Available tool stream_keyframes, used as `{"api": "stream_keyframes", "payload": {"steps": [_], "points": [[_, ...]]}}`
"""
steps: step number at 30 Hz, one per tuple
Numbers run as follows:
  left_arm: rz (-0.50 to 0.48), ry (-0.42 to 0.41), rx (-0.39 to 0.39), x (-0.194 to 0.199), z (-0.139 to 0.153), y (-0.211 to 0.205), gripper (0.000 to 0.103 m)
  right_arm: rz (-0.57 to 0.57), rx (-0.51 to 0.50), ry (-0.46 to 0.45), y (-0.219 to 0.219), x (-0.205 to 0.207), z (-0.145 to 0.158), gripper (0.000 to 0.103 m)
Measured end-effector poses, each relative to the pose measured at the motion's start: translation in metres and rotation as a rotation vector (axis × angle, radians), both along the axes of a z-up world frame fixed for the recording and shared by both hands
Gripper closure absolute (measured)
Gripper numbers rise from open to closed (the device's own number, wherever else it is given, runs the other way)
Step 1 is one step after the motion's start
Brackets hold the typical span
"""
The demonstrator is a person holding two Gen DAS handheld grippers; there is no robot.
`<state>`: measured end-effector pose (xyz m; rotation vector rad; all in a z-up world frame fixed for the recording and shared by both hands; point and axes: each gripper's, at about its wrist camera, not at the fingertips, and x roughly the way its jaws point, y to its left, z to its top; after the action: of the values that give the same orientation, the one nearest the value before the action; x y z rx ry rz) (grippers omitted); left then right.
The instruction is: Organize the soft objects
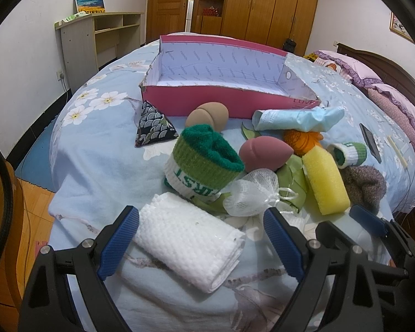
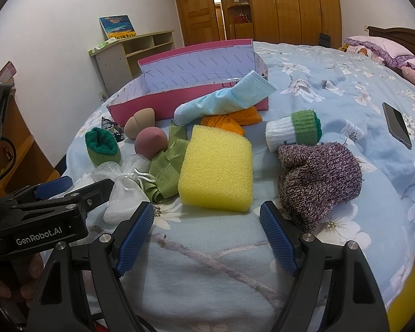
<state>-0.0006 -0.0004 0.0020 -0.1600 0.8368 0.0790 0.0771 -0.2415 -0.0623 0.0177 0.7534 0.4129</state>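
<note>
My left gripper (image 1: pixel 200 242) is open, its blue pads on either side of a folded white towel (image 1: pixel 188 246) lying on the bed. My right gripper (image 2: pixel 207 235) is open over bare bedspread, just short of a yellow sponge (image 2: pixel 217 171). Behind lie a white mesh bag (image 1: pixel 251 193), a green-and-white sock roll (image 1: pixel 204 160), a second sock roll (image 2: pixel 293 131), a purple knit piece (image 2: pixel 318 177), a pink egg sponge (image 1: pixel 262 153), a beige sponge (image 1: pixel 207 114), a blue mask (image 2: pixel 224 99), orange cloth (image 2: pixel 235 119) and green ribbon (image 2: pixel 168 168). An open pink box (image 1: pixel 235 102) stands beyond them.
A patterned triangular pouch (image 1: pixel 153 126) lies left of the beige sponge. A phone (image 2: pixel 397 128) rests on the flowered bedspread to the right. Pillows (image 1: pixel 373 77) lie at the far right. A shelf unit (image 1: pixel 96 41) stands against the left wall, with wardrobes behind.
</note>
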Motion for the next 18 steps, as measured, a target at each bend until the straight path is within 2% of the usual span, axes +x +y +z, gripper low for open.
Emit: {"api": "stream_keyframes", "payload": {"steps": [18], "points": [[0.000, -0.004, 0.002, 0.0006, 0.0057, 0.0005, 0.009, 0.000, 0.001, -0.002, -0.0004, 0.0008, 0.0004, 0.022]]}}
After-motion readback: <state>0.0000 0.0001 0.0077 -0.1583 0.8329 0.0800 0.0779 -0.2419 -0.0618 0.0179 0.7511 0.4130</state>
